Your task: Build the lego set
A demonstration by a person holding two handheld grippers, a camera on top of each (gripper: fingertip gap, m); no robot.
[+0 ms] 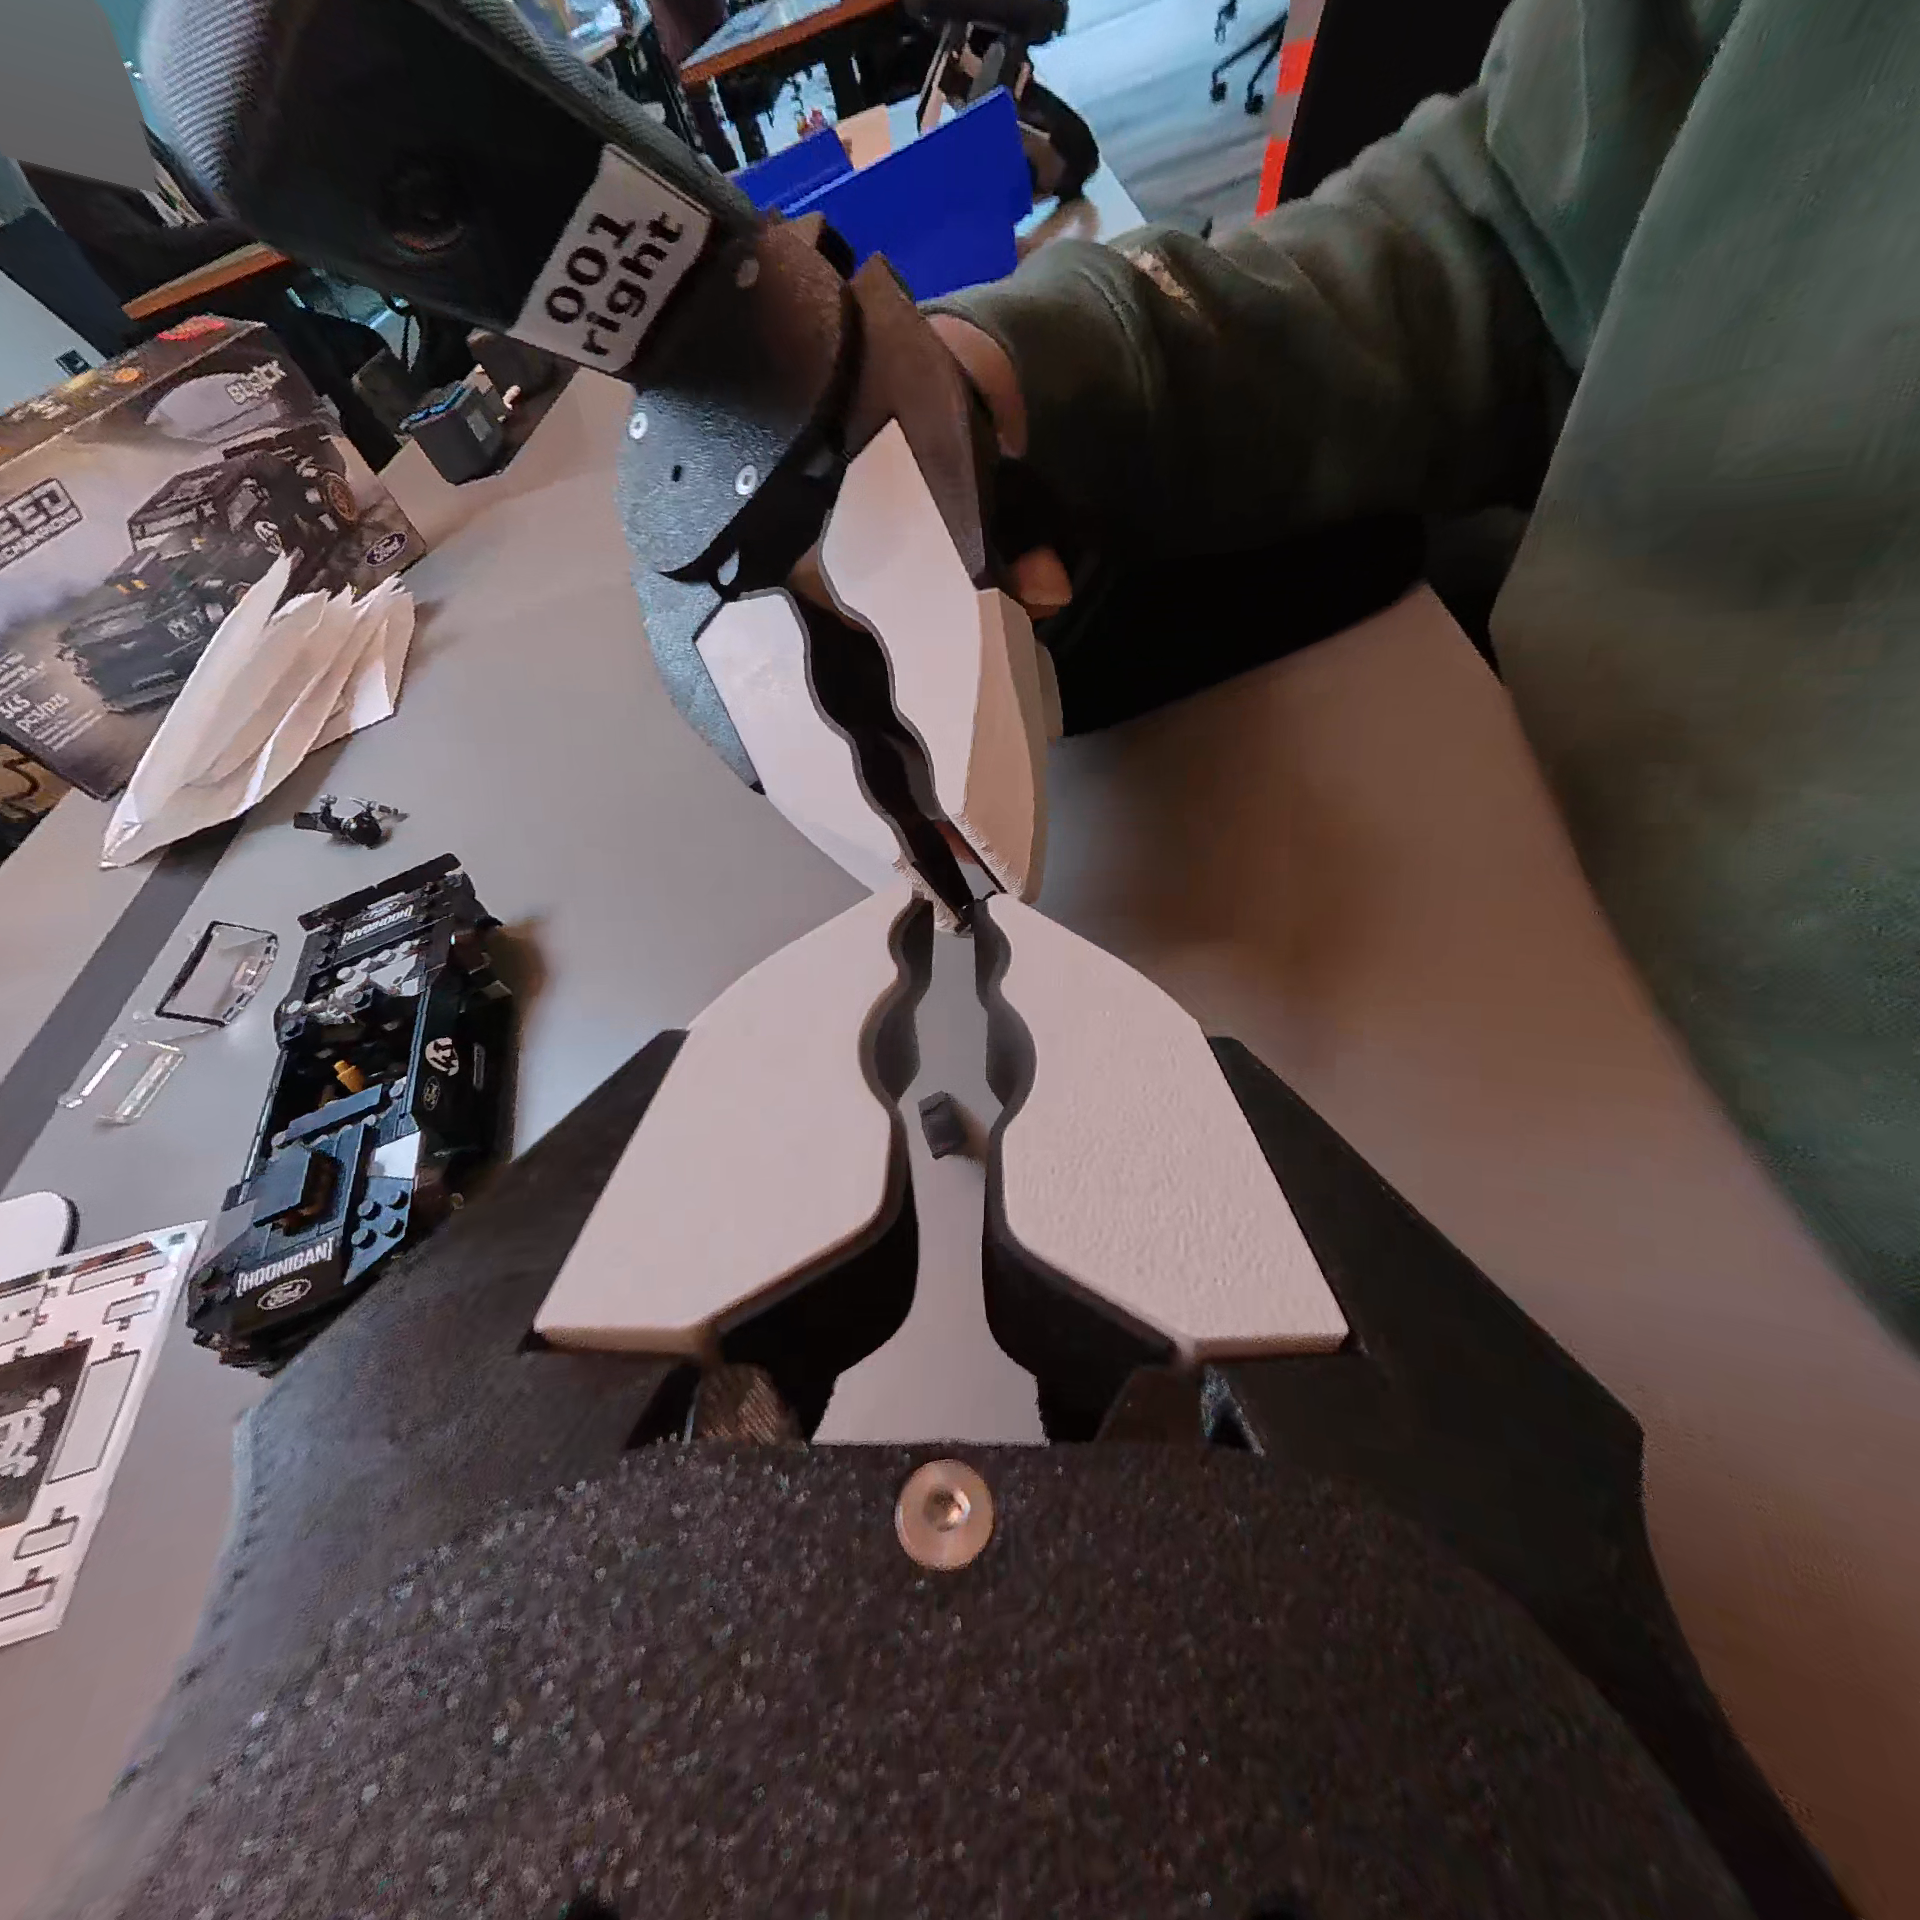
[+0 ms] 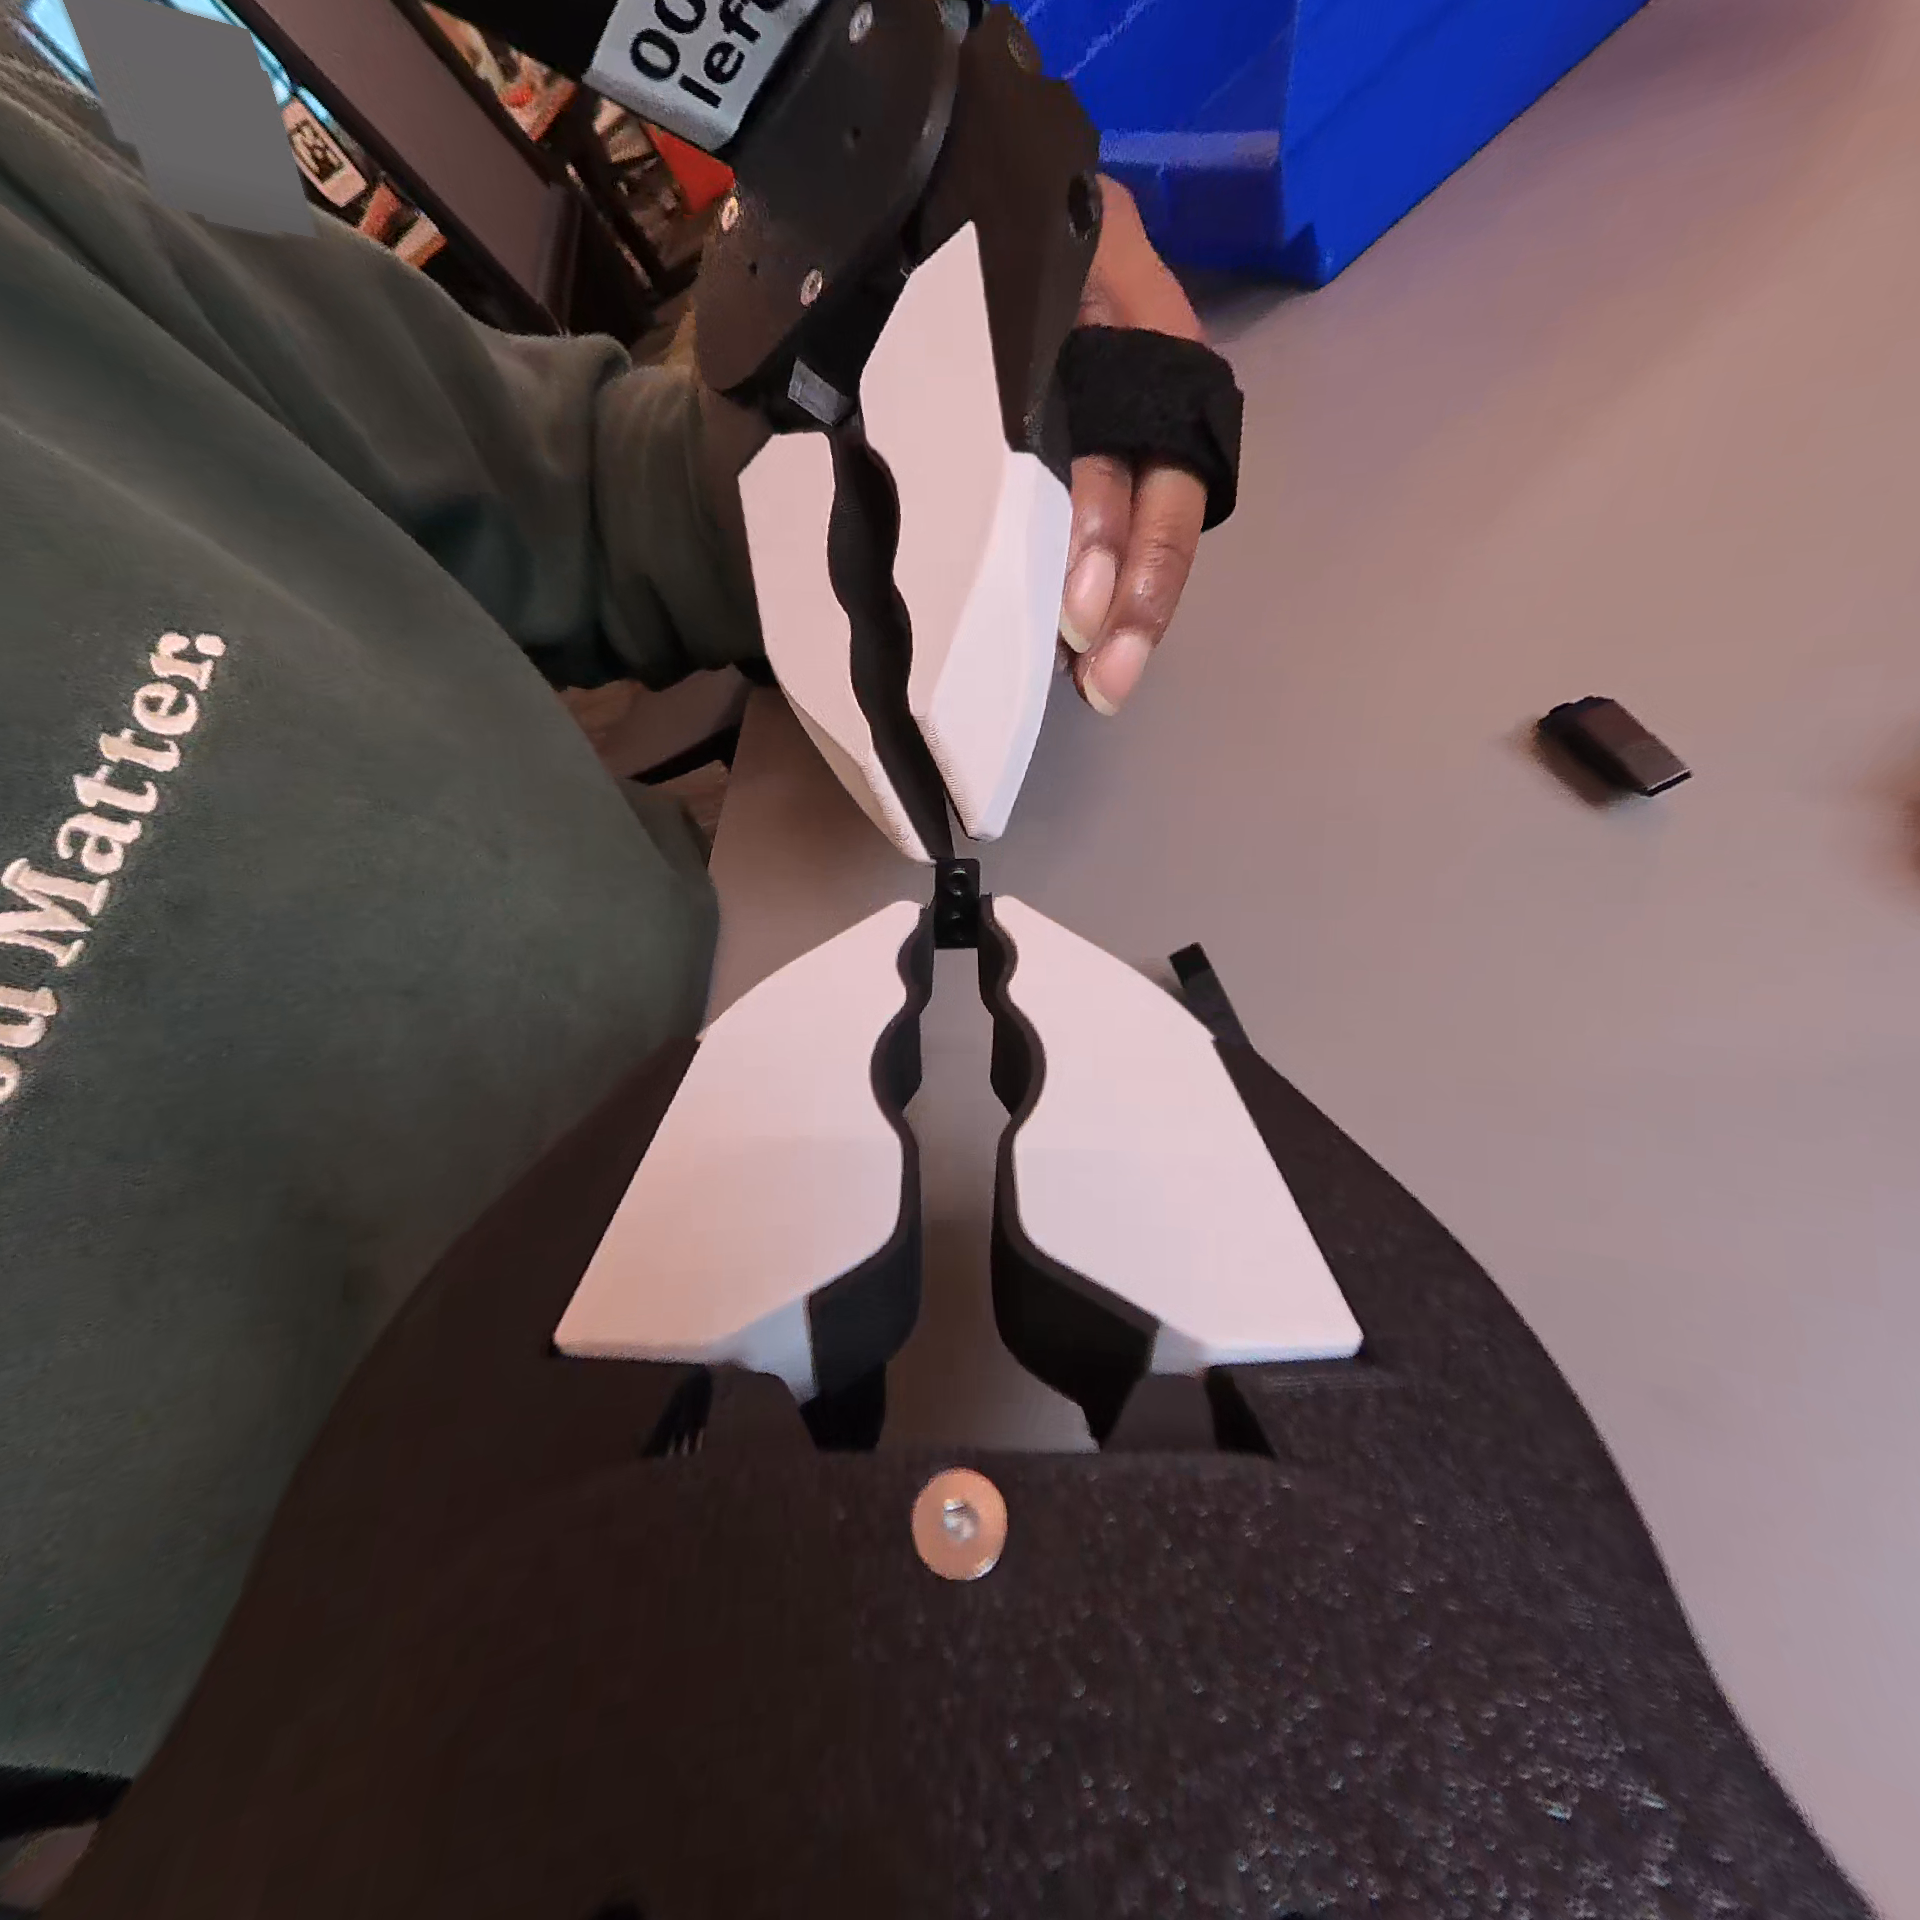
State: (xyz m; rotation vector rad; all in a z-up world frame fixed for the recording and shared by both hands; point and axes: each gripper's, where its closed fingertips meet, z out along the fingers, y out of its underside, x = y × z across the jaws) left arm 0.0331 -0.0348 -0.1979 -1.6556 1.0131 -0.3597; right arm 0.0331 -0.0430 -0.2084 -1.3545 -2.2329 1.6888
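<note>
Small black brick [image 2: 957,906]: clamped tip-to-tip by left gripper [image 2: 940,847] and right gripper [image 2: 958,920], jaws closed on it. Black car model [image 1: 358,1117]: on grey bench [image 1: 582,665].

The two grippers are held tip to tip above the table [image 1: 582,582], a small piece [image 2: 957,906] pinched between them. The car [image 1: 364,1101] is placed left, with the box [image 1: 187,499] behind it. A loose brick [image 2: 1614,764] is set to the right.

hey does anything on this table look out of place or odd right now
Nothing looks damaged or spilled. The only strays: one small black piece lies alone on the grey table, apart from the half-built black car, and torn white paper bags sit crumpled by the set's box.
</note>
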